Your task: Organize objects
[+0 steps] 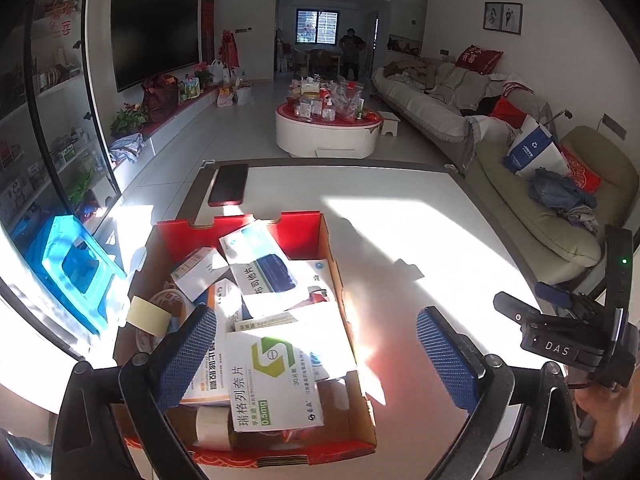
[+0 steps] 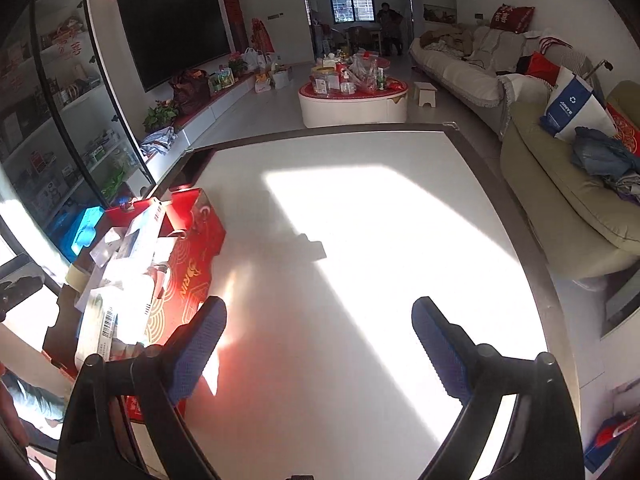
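Well — box (image 2: pixel 192 264) hugs table (image 2: pixel 360 240) edge.

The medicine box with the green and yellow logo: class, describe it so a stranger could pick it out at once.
Find the white table and the red cardboard box at its left side. On top of the pile, nearest the camera, lies the medicine box. Alone among the white packets, it has a green and yellow hexagon logo.

Home living room. Wall-mounted TV (image 1: pixel 154 30) far ahead-left of the tongs, over a low media bench with potted plants (image 1: pixel 128 118) and bags. Long covered sofa (image 1: pixel 432 88) ahead-right, heaped with cushions and clothes. Round white coffee table (image 1: pixel 326 134) straight ahead, cluttered with bottles. Glass-door display cabinet (image 1: pixel 52 120) at left. 2 framed photos (image 1: pixel 503 18) on the right wall. Tiled floor, dining area and window beyond.
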A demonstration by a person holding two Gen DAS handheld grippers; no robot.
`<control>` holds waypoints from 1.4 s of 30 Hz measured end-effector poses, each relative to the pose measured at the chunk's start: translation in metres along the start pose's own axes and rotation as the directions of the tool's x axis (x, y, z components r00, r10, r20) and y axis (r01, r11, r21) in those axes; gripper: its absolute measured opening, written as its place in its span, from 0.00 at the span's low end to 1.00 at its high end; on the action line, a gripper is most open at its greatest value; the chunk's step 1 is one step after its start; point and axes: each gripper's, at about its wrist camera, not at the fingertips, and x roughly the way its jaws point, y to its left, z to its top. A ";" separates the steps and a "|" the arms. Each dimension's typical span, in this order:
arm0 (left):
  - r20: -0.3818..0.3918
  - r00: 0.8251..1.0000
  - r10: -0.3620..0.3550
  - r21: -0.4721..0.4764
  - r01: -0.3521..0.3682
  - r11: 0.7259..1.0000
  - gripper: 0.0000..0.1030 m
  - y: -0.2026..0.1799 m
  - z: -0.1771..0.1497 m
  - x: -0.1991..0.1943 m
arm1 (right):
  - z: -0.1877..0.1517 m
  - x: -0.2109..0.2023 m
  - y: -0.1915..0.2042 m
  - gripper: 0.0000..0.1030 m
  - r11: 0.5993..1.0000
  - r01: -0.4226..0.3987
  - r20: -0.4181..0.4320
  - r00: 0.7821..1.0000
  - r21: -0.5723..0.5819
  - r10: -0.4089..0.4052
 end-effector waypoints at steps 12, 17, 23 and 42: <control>-0.129 0.987 -0.095 0.070 0.105 0.992 1.00 -0.149 -0.025 0.076 | -0.037 0.045 -0.119 0.91 0.991 0.125 -0.045 0.991 -0.052 -0.128; -0.160 0.986 -0.040 0.058 0.049 0.997 1.00 -0.154 -0.040 0.107 | -0.042 0.062 -0.124 0.91 0.991 0.096 -0.035 0.994 -0.090 -0.099; -0.196 0.981 -0.002 0.053 0.013 0.999 1.00 -0.158 -0.052 0.131 | -0.044 0.080 -0.129 0.91 0.995 0.068 -0.069 0.995 -0.075 -0.073; -0.266 0.964 -0.027 -0.023 0.022 0.999 1.00 -0.147 -0.067 0.159 | -0.056 0.101 -0.120 1.00 0.990 0.081 -0.100 0.991 -0.116 -0.093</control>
